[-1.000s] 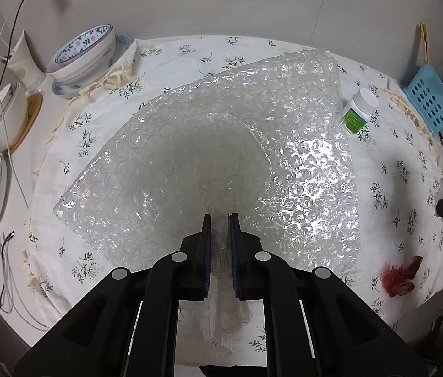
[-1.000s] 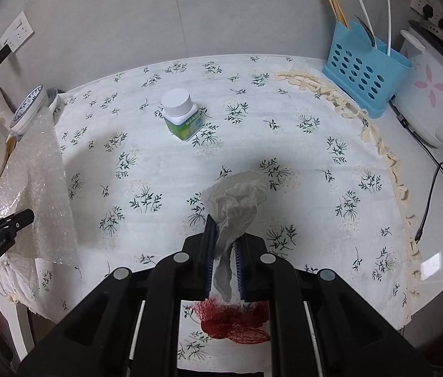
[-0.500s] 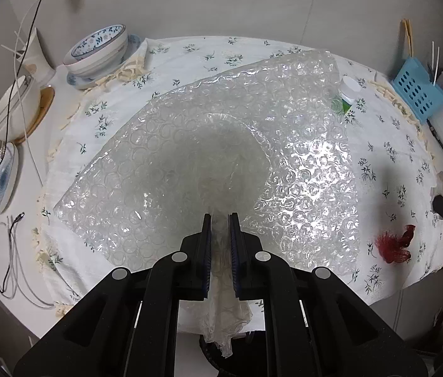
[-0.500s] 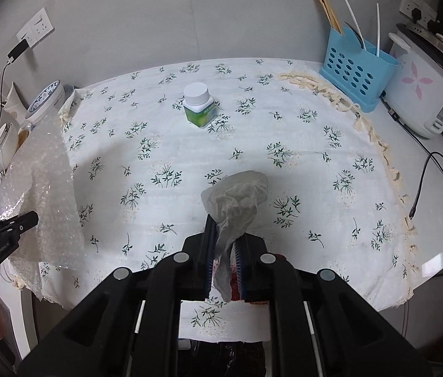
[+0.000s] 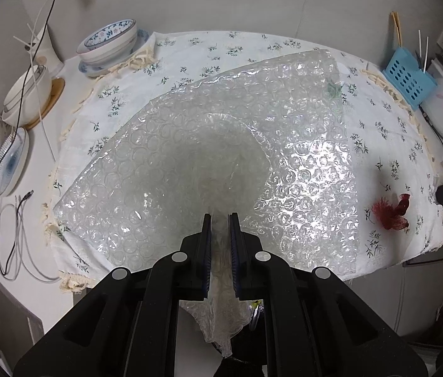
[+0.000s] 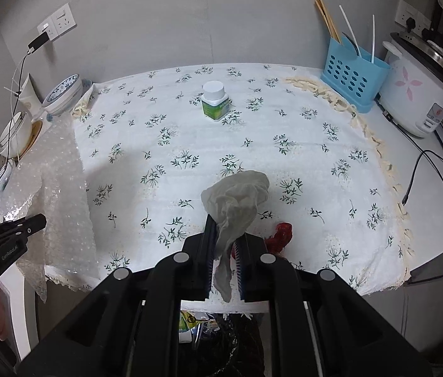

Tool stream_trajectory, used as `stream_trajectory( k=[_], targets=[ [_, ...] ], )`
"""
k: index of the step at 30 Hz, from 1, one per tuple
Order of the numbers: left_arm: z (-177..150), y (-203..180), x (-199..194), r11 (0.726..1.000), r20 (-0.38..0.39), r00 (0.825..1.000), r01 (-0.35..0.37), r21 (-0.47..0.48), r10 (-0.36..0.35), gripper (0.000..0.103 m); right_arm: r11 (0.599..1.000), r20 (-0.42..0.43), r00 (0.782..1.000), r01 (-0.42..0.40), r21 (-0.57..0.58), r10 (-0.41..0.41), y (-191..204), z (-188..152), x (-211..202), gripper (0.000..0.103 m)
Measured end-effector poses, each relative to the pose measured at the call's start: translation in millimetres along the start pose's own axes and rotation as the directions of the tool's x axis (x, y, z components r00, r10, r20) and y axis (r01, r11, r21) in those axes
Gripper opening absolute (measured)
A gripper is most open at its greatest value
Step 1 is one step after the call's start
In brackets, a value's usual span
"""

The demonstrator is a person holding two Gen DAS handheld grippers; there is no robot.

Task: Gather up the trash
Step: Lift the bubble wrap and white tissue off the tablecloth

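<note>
We hold two black tongs over a table with a flowered cloth [image 6: 284, 119]. Our left tongs [image 5: 220, 220], at six o'clock in the left view, are closed tight on a sheet of bubble wrap [image 5: 300, 169]. The sheet fans out above the cloth toward twelve o'clock, and a tail hangs below the jaws.

Our right tongs [image 6: 224, 235], at six o'clock in the right view, are nearly closed, pinching a crumpled grey tissue [image 6: 237, 194] that bulges above the jaws and trails below them.

A red scrap [image 6: 281, 235] lies on the cloth just beside the right tongs, toward three o'clock. A small white-capped bottle [image 6: 215, 100] stands upright on the cloth toward twelve o'clock. Below the table edge, under the right tongs, we see a dark bin [image 6: 221, 339] holding wrappers.
</note>
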State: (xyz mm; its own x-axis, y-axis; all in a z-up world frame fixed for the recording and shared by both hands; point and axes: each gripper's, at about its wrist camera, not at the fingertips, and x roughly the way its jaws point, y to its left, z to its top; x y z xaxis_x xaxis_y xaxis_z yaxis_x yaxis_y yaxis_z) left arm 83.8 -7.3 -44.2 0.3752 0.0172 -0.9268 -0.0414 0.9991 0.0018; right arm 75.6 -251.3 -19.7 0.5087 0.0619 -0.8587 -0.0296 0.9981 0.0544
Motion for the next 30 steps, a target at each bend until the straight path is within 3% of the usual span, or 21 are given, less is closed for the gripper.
stream_trajectory(
  k=[30],
  targets=[
    [-123,9,-32,1.0,-0.009,1.0,0.025,-0.012,-0.025,0.009,0.998,0.026,0.998,-0.05,-0.028,0.051,25,-92,-48,0.011]
  ],
)
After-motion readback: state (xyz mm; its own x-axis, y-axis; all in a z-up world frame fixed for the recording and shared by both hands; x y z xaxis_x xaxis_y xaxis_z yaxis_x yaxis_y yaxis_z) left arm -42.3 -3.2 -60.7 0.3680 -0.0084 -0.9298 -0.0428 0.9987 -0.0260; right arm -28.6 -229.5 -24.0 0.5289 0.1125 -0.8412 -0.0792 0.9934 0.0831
